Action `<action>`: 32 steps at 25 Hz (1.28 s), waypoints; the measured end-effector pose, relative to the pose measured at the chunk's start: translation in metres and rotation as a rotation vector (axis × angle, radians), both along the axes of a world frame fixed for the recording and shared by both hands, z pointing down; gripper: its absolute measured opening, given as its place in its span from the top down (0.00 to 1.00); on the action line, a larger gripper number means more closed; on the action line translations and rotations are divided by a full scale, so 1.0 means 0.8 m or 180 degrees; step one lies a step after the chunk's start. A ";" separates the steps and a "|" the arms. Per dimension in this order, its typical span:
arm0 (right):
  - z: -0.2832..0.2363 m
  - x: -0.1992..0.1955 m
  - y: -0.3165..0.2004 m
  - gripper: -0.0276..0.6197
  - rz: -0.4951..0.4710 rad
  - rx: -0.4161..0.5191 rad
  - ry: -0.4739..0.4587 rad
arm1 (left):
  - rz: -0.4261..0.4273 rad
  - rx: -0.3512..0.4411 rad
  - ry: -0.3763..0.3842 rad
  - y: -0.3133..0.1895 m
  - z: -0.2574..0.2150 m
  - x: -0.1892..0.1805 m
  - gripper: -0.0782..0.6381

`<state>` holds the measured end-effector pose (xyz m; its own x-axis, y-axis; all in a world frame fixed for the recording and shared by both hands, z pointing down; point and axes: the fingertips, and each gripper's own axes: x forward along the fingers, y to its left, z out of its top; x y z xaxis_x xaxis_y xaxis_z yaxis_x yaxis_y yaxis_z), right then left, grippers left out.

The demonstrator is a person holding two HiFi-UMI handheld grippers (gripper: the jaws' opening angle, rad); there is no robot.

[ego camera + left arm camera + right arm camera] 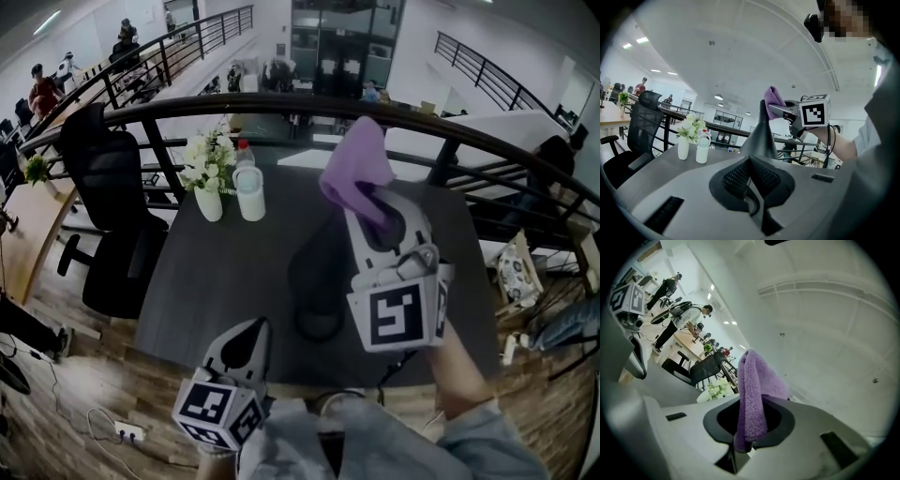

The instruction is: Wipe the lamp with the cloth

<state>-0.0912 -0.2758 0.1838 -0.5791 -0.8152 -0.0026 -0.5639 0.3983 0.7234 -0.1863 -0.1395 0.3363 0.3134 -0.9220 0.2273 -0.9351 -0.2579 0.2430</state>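
Head view: the black lamp (319,314) stands near the bench's (216,272) front edge. The right tongs (380,223) are clamped on the purple cloth (356,164) beside its tip, and the left tongs (251,333) are closed and empty. Wiping downward with light pressure seems best, so the lamp stays upright.

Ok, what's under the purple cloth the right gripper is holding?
The black lamp stands on the table below the cloth, its round base showing. In the head view the right gripper and cloth cover the lamp's top.
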 end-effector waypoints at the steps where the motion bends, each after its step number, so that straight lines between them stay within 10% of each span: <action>1: 0.005 -0.006 0.004 0.88 -0.0030 -0.0015 0.0030 | -0.0006 0.0004 0.0004 0.000 -0.001 0.000 0.87; 14: 0.095 -0.068 0.064 0.88 -0.0475 -0.0436 0.0275 | 0.0016 0.0020 -0.0006 0.007 -0.001 -0.006 0.87; 32: 0.185 -0.008 0.123 0.88 -0.0437 -0.0942 0.0435 | 0.0163 -0.0028 -0.0004 -0.002 0.001 0.007 0.87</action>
<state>-0.0974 -0.1776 0.3317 -0.6621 -0.6836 0.3072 -0.3965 0.6673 0.6305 -0.1803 -0.1415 0.3375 0.3599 -0.9027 0.2359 -0.9210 -0.3034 0.2443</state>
